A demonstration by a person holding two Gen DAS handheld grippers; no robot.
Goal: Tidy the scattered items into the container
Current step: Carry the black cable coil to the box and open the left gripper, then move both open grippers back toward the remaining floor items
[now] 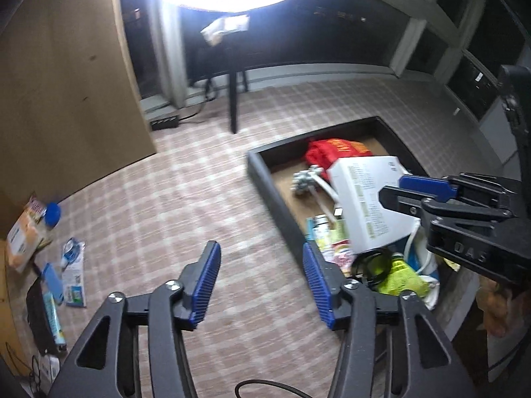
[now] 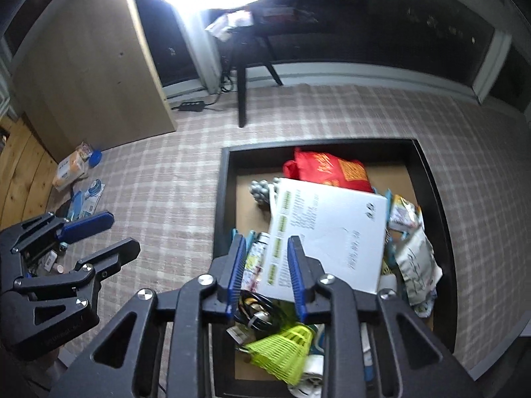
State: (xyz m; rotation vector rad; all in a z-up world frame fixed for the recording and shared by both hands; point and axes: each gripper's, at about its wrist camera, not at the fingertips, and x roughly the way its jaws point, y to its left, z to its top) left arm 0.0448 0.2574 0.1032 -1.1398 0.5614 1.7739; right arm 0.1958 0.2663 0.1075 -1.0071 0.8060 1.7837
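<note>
- Two grippers are at work, and the nearer matter is what each holds. The left gripper (image 1: 262, 285) has its jaws spread wide with nothing between them, hanging over bare checked carpet (image 1: 172, 199).
- Right gripper (image 2: 267, 275): its blue pads stand partly apart over the near edge of a white box (image 2: 328, 232). From its own view the box edge seems to sit between the pads, but blur makes it hard to say whether they pinch it or have let go; I cannot tell.
- That white box lies tilted atop the pile inside the black tray (image 2: 220, 199), which serves as the container. Its long axis runs away from the right gripper, toward the red bag (image 2: 328, 169) at the far end.
- Also in the tray, nearest the camera, is a yellow-green shuttlecock (image 2: 282, 348), with snack packets (image 2: 415, 255) along the right side.
- Loose things (image 1: 49, 258) left to tidy lie to the left of the tray, well apart from it, near a wooden board (image 1: 66, 83): a flat blue-and-white packet (image 1: 73, 272), an orange-and-white box (image 1: 25, 235) and a blue lid (image 1: 53, 214).
- Judging by position, the left gripper is the nearer one to those items; they lie off to its left and forward, so it would have to swing that way, away from the tray.
</note>
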